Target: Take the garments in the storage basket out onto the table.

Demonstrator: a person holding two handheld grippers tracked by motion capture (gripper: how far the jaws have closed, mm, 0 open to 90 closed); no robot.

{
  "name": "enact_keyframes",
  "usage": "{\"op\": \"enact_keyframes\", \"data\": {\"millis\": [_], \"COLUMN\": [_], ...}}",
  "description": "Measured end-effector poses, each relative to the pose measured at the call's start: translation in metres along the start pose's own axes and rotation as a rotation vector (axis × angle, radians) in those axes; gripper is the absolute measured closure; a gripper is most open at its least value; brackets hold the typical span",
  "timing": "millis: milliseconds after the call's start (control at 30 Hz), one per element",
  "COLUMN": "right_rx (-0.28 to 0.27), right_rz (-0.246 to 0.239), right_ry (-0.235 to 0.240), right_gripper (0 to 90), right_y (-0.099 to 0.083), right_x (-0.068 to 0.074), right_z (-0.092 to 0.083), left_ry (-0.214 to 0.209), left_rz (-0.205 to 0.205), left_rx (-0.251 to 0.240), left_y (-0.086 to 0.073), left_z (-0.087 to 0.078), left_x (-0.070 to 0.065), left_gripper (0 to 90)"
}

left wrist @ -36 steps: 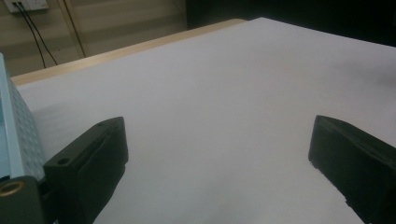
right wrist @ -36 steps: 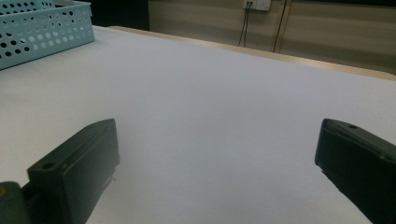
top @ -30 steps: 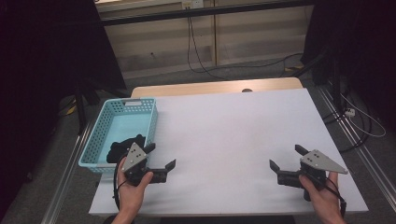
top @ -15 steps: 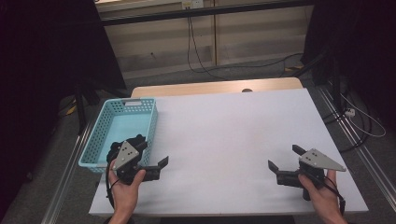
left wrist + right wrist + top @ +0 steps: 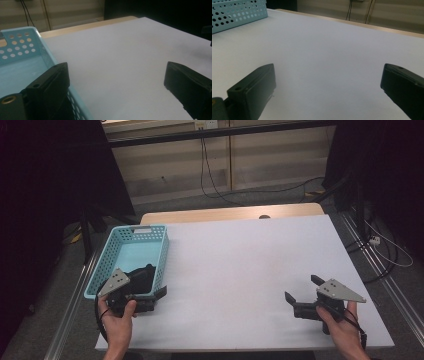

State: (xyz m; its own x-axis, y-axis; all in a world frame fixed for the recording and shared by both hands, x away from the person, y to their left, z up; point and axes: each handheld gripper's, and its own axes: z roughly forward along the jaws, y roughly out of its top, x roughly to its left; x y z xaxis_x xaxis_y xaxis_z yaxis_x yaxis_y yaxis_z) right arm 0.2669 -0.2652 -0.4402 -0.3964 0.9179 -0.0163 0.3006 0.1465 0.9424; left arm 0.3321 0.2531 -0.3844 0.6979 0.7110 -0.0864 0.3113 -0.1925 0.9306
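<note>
no readable text, labels, brands or nos. anywhere: nothing legible on the basket (image 5: 131, 251), the table (image 5: 250, 260) or either gripper.

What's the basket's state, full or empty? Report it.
Neither: the blue basket holds one dark item at its near end; the rest of its floor shows bare.

White tabletop (image 5: 240, 265) with a basket at its left edge

We see a white sheet covering the tabletop, a strip of pale wood showing along its far side. A light blue perforated basket (image 5: 112, 257) sits directly on it near the left edge, holding a dark object (image 5: 140, 275) we cannot identify.
</note>
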Motion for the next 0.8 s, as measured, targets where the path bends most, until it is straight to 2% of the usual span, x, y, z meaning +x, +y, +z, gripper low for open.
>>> {"op": "enact_keyframes", "data": {"millis": [233, 267, 300, 333, 367, 400, 467, 533, 567, 700, 800], "right_rx": [0.003, 0.007, 0.007, 0.008, 0.007, 0.007, 0.01, 0.014, 0.016, 0.018, 0.022], "right_rz": [-0.005, -0.004, -0.007, -0.005, -0.008, -0.007, -0.006, -0.007, -0.011, -0.012, -0.014], "right_ry": [0.006, 0.005, 0.004, 0.004, 0.005, 0.005, 0.002, 0.004, 0.004, 0.004, 0.003], "right_gripper": [0.0, 0.0, 0.0, 0.0, 0.0, 0.0, 0.0, 0.0, 0.0, 0.0, 0.0], "right_y": [0.0, 0.0, -0.001, 0.0, 0.0, 0.0, 0.0, 0.0, 0.0, -0.001, -0.001], "right_x": [0.001, 0.001, 0.001, 0.001, 0.001, 0.001, 0.001, 0.001, 0.001, 0.001, 0.001], "right_z": [-0.001, -0.001, 0.0, 0.0, 0.0, 0.0, 0.001, 0.001, 0.002, 0.002, 0.002], "left_ry": [-0.015, 0.009, 0.009, 0.016, 0.016, 0.077, 0.067, 0.069, 0.102, 0.11, 0.132], "left_rz": [-0.004, -0.017, -0.017, -0.033, -0.033, -0.031, -0.059, -0.068, -0.059, -0.063, -0.034], "left_rx": [0.036, 0.068, 0.068, 0.098, 0.098, 0.122, 0.139, 0.142, 0.17, 0.182, 0.222], "left_y": [0.004, 0.006, 0.006, 0.009, 0.009, 0.012, 0.013, 0.013, 0.013, 0.014, 0.016], "left_z": [-0.006, -0.008, -0.008, -0.011, -0.011, -0.016, -0.019, -0.02, -0.021, -0.021, -0.015], "left_x": [0.009, 0.015, 0.015, 0.021, 0.021, 0.026, 0.034, 0.038, 0.044, 0.051, 0.057], "left_gripper": [6.5, 6.4, 6.4, 6.4, 6.4, 6.3, 5.5, 5.5, 5.5, 5.5, 6.0]}}
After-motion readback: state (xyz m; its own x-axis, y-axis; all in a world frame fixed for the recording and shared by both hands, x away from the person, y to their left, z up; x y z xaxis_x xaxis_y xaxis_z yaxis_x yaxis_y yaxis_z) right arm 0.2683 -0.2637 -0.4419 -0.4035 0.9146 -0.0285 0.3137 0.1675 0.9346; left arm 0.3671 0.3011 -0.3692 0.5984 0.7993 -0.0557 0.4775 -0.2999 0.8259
